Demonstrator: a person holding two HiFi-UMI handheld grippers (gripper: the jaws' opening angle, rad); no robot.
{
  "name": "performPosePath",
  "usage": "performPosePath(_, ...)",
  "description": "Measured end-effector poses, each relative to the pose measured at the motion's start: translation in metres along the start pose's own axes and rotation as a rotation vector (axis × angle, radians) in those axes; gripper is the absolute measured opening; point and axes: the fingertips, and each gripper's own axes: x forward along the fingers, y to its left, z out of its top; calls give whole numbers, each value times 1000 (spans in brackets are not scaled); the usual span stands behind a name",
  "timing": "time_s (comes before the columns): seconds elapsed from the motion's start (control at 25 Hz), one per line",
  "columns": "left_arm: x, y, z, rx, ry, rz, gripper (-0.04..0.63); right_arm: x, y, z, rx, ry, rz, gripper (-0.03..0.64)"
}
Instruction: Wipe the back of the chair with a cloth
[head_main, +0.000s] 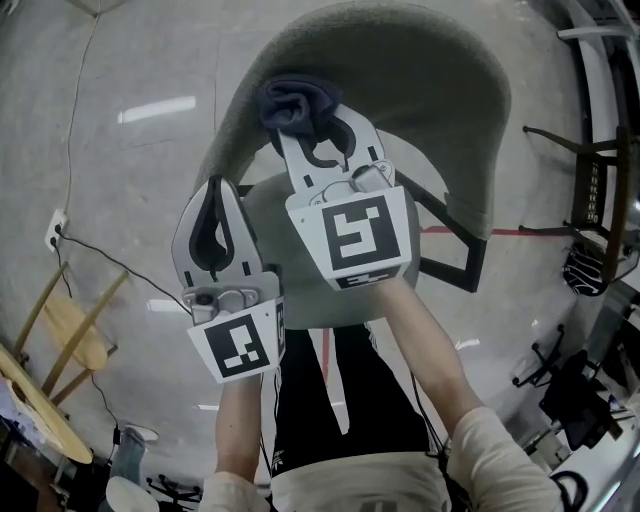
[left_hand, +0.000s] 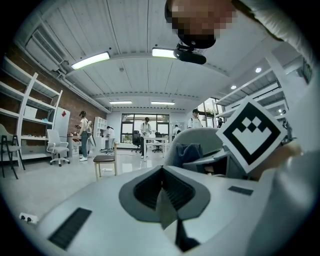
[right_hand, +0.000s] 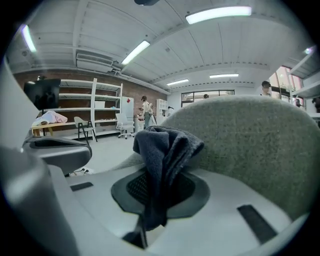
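The chair's curved grey-green fabric back arcs across the top of the head view. My right gripper is shut on a bunched dark blue cloth, which lies against the back's upper left rim. In the right gripper view the cloth stands up between the jaws of my right gripper, and the chair back is close on the right. My left gripper hangs lower left, beside the back's left edge, shut and empty. The left gripper sees the cloth and chair back ahead.
A wooden chair stands at lower left, a black-framed chair at right. A cable runs from a floor socket. Red tape marks the floor. Shelves, a stool, an office chair and several people are farther off.
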Motion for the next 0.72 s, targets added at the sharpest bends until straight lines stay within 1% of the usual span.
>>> performPosePath(0.32,10,-22,-2,6,9,-46,15,-10,-40,-12,26,14,-107,60)
performPosePath(0.72,24,-59,-1,21,14,-125,15,-44,-101,-26,59,29,-268,60)
